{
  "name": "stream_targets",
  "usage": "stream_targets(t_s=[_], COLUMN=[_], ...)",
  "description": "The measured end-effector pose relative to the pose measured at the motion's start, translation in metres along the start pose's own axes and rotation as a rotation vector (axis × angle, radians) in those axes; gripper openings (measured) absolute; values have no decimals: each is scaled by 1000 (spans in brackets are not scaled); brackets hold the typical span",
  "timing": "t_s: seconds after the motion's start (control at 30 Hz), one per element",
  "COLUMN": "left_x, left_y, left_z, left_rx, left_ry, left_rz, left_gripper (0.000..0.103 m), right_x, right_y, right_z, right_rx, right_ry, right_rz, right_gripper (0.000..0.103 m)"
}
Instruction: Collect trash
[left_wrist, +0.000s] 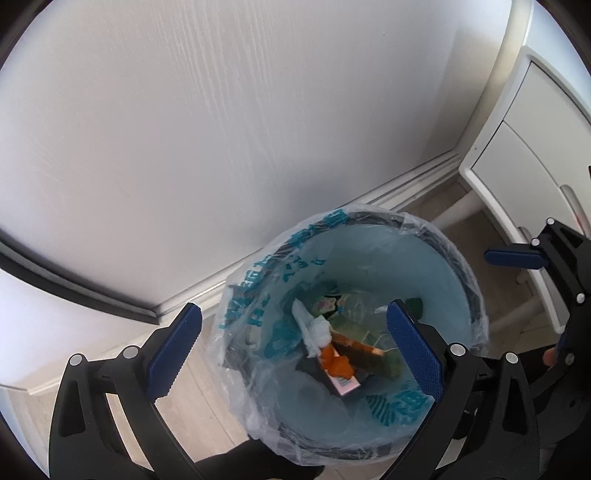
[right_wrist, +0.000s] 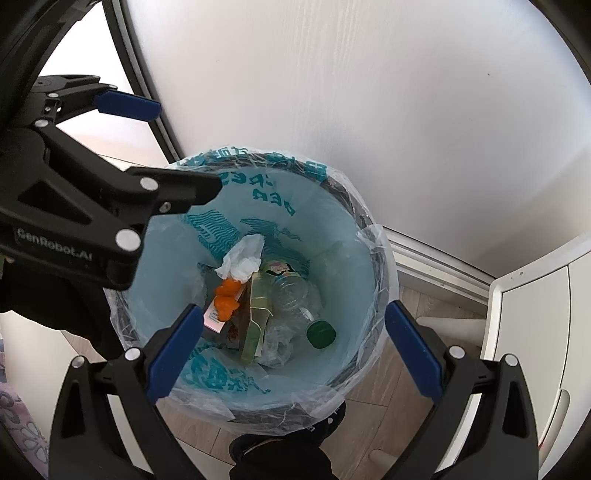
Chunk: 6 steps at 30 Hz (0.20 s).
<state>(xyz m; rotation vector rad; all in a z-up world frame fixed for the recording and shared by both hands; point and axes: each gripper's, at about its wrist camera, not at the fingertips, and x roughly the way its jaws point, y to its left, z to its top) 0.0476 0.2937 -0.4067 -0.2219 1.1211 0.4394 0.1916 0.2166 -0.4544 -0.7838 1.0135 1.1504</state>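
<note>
A round trash bin (left_wrist: 458, 258) (right_wrist: 373, 229) lined with a clear bag printed in teal stands on the floor by the wall. Inside lie a white tissue (left_wrist: 314, 328) (right_wrist: 243, 258), an orange scrap (left_wrist: 334, 363) (right_wrist: 227, 293), a clear plastic bottle with a green cap (right_wrist: 320, 333), and cartons. My left gripper (left_wrist: 295, 350) hovers open above the bin with nothing between its fingers. My right gripper (right_wrist: 295, 354) is also open and empty over the bin. In the right wrist view the left gripper (right_wrist: 155, 147) reaches in from the upper left.
A white wall panel (left_wrist: 184, 129) and baseboard run behind the bin. A white cabinet (left_wrist: 535, 147) (right_wrist: 535, 332) stands to the right. Wood-look floor (left_wrist: 199, 413) surrounds the bin. A person's dark shoe (right_wrist: 280, 454) sits at the bin's near side.
</note>
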Motion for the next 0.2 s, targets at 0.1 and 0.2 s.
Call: stream_targets(t_s=[0.1, 0.2], left_x=[4, 7], left_y=[-2, -4], left_z=[0, -2], left_rx=[7, 19], left_ry=[20, 46], left_rz=[-5, 2], left_gripper=[97, 97], right_x=[0, 1], right_y=[-1, -1], right_z=[-1, -1], right_rx=[0, -2], right_ry=[0, 1], right_rz=[2, -3], right_gripper=[96, 96])
